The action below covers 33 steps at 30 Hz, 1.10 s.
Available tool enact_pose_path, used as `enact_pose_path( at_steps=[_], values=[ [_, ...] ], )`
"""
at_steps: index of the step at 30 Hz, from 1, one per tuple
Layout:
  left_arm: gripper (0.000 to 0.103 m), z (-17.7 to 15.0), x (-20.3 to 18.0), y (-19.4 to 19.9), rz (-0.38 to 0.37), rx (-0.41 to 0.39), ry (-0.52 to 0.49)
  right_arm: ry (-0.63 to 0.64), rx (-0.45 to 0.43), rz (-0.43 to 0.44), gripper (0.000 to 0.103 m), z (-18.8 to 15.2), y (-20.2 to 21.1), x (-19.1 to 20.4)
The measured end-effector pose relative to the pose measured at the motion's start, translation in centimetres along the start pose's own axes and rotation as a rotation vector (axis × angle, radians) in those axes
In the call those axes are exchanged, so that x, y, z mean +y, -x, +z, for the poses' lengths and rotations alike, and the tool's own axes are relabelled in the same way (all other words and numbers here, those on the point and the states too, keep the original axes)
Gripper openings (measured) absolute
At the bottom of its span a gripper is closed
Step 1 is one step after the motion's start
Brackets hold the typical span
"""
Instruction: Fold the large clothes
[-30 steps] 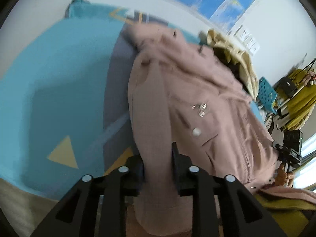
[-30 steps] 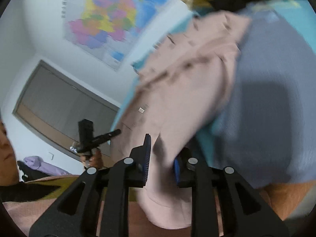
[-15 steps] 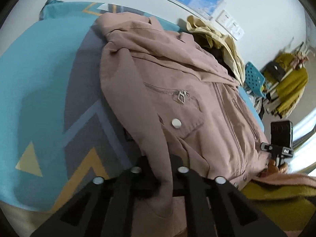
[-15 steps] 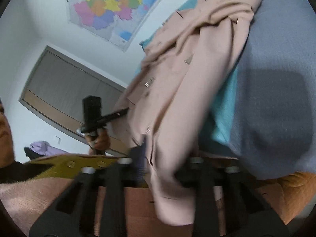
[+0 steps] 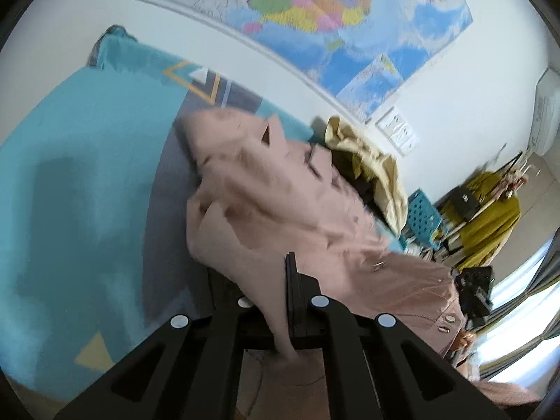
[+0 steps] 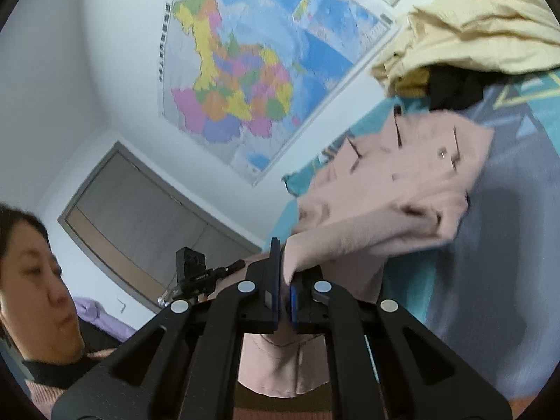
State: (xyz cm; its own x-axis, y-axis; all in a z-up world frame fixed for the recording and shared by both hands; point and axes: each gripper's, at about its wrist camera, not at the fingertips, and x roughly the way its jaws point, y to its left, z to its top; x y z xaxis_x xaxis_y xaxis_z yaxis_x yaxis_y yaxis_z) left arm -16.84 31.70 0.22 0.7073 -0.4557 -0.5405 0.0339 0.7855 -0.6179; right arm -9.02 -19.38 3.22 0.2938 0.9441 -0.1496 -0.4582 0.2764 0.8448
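Note:
A dusty pink jacket (image 5: 280, 192) hangs stretched between both grippers above a teal and grey bedspread (image 5: 70, 182). My left gripper (image 5: 276, 301) is shut on one edge of the pink jacket, whose cloth drapes down between the fingers. My right gripper (image 6: 285, 280) is shut on the opposite edge of the pink jacket (image 6: 402, 182), which bunches and lifts off the bedspread (image 6: 497, 245). The far end of the garment still trails on the bed. The other gripper (image 6: 196, 273) shows at the left in the right wrist view.
A heap of cream and dark clothes (image 5: 367, 161) lies at the bed's far corner by the wall map (image 5: 315, 10). A teal plastic chair (image 5: 423, 217) and a rack with a mustard garment (image 5: 490, 217) stand right. A person's head (image 6: 31, 280) is at left.
Both grippers closed on the jacket's edges and rose, lifting and bunching the jacket off the bedspread. The views tilted up toward the wall map.

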Motion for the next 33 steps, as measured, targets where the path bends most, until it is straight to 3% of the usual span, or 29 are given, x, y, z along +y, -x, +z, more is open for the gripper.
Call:
enact_pose_path(
  at_steps=[8,17,25,33],
  values=[
    [0.002,6.4,-1.4,-0.2,-0.003,0.003,-0.014,-0.007,-0.046,0.009,0.004,5.9,-2.1,-0.4],
    [0.002,12.8,-1.6,-5.0,0.096,0.057,-0.011,-0.1,-0.069,-0.03,0.004,12.0,-5.7,-5.3],
    [0.002,15.0,-0.1,-9.3,0.152,0.121,0.015,-0.149,-0.07,-0.077,0.004,13.5,-7.1,-8.3],
    [0.002,16.4,0.7,-10.8,0.193,0.152,0.022,-0.169,-0.058,-0.1,0.004,14.9,-8.3,-9.9]
  ],
)
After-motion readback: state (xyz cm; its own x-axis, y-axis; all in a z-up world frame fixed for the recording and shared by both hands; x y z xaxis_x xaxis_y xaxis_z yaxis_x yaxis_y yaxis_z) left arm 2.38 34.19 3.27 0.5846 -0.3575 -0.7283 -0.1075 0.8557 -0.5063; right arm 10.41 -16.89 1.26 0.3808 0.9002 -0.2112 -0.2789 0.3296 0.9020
